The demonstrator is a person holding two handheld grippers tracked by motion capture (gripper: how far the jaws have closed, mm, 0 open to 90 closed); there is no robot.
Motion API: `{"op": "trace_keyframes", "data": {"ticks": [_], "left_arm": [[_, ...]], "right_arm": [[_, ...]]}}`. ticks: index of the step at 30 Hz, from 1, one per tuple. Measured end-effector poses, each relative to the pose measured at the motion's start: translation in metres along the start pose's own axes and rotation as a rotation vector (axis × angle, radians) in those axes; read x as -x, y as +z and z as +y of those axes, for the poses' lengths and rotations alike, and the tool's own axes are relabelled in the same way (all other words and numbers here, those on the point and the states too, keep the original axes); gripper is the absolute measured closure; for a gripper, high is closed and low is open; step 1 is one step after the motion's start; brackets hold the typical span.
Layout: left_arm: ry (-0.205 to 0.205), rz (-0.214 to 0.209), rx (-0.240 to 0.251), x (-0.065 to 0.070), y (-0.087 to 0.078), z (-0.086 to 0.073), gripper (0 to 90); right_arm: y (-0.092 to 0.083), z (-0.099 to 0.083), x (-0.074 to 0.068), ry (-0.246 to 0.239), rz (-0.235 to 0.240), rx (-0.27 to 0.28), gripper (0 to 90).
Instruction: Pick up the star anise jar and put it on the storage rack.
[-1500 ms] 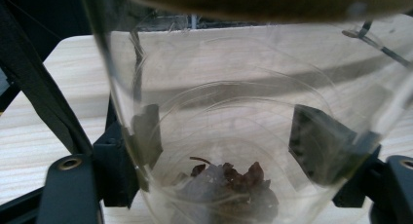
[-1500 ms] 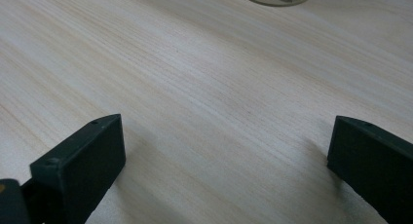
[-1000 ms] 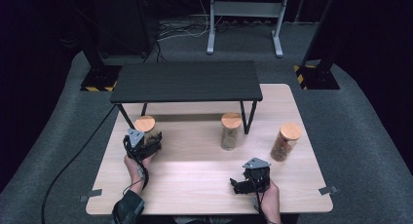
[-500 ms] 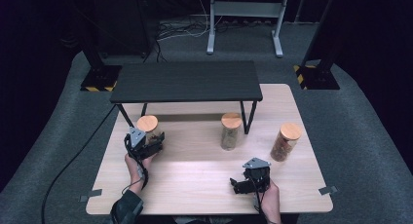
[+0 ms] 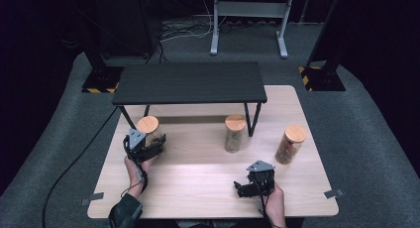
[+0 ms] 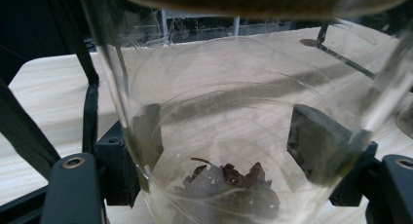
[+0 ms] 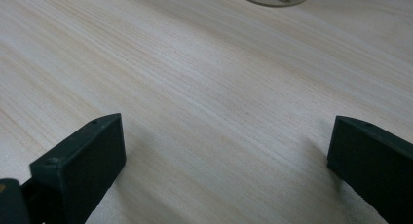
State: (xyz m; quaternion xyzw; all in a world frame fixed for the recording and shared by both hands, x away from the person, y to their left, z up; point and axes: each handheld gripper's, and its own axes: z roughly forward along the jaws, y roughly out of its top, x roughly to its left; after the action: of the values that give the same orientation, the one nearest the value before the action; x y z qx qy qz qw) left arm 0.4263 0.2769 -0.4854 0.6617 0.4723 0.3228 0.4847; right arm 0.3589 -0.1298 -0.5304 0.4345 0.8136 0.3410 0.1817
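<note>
Your left gripper [image 5: 148, 147] clamps glass jar [image 5: 150, 134] low on wall, cork lid [image 5: 147, 124] clear, at table's [image 5: 198, 173] left by black shelf [image 5: 188, 83]. Right gripper [image 5: 253, 184] spread wide, empty, parked aside.

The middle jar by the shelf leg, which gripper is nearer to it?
Right. The right gripper sits just in front of the middle jar; the left gripper is clamped on the left jar, farther away.

jar [image 6: 243, 136] — clear glossy glass, wooden lid | table [image 5: 198, 178] — pale matt wood | shelf [image 5: 190, 83] — dark matt
</note>
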Motion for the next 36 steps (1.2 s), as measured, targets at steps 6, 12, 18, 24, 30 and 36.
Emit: {"op": "trace_keyframes", "data": {"ticks": [6,12,18,24,30,36], "left_arm": [[-0.003,-0.011,-0.003,-0.002,-0.003,0.004,24.9],[-0.005,-0.026,0.006,-0.003,-0.006,0.008,24.9],[-0.002,-0.033,0.009,-0.004,-0.009,0.014,24.9],[0.004,-0.038,0.016,-0.005,-0.012,0.02,24.9],[0.012,-0.045,0.02,-0.005,-0.016,0.026,25.0],[0.01,-0.055,0.022,-0.007,-0.019,0.033,24.9]], "right_arm": [[0.0,0.0,0.0,0.0,0.0,0.0,0.0],[0.0,0.0,0.0,0.001,0.0,0.0,0.0],[0.0,0.0,0.0,0.001,0.0,0.0,0.0],[0.0,0.0,0.0,0.001,-0.001,0.0,0.0],[0.0,0.0,0.0,0.001,0.0,0.0,0.0],[0.0,0.0,0.0,0.002,0.0,0.0,0.0]]}}
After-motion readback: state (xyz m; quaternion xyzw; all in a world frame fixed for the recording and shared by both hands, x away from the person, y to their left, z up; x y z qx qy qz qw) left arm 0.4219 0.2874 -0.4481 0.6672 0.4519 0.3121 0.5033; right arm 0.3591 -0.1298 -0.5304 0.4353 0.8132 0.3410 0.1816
